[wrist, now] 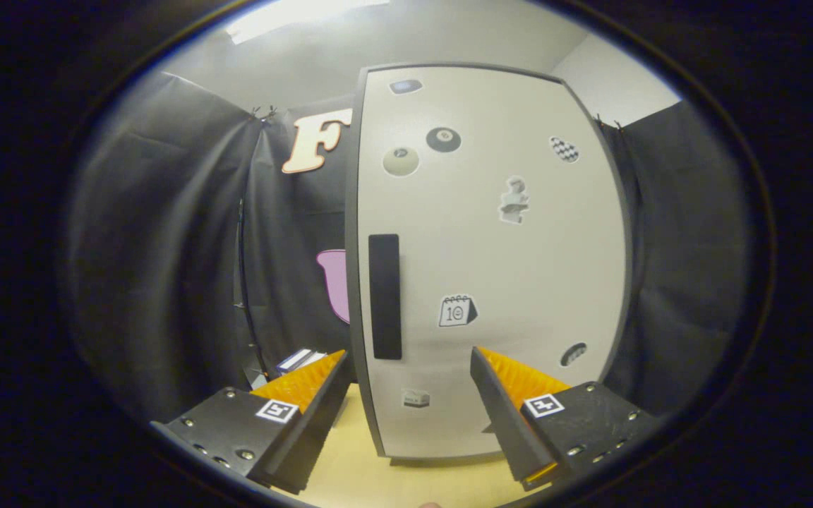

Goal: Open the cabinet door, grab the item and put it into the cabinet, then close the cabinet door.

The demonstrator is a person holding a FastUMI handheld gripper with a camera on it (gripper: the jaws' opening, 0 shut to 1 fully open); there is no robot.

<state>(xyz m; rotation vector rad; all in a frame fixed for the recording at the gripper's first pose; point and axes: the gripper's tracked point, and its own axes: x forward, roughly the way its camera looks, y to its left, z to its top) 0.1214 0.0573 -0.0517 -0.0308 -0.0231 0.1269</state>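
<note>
While the fingers (406, 395) stand spread apart with nothing between them, the cabinet door (491, 268) stands shut just ahead, its dark handle (384, 296) upright on the bench (378, 480).

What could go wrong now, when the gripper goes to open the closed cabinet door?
1. The open gripper straddles the door's left edge below the dark handle; closing here would probably miss the handle.
2. The handle looks flat, so the fingers may slip off.
3. A small boxed item lies just beyond the left finger and could be knocked.
</note>
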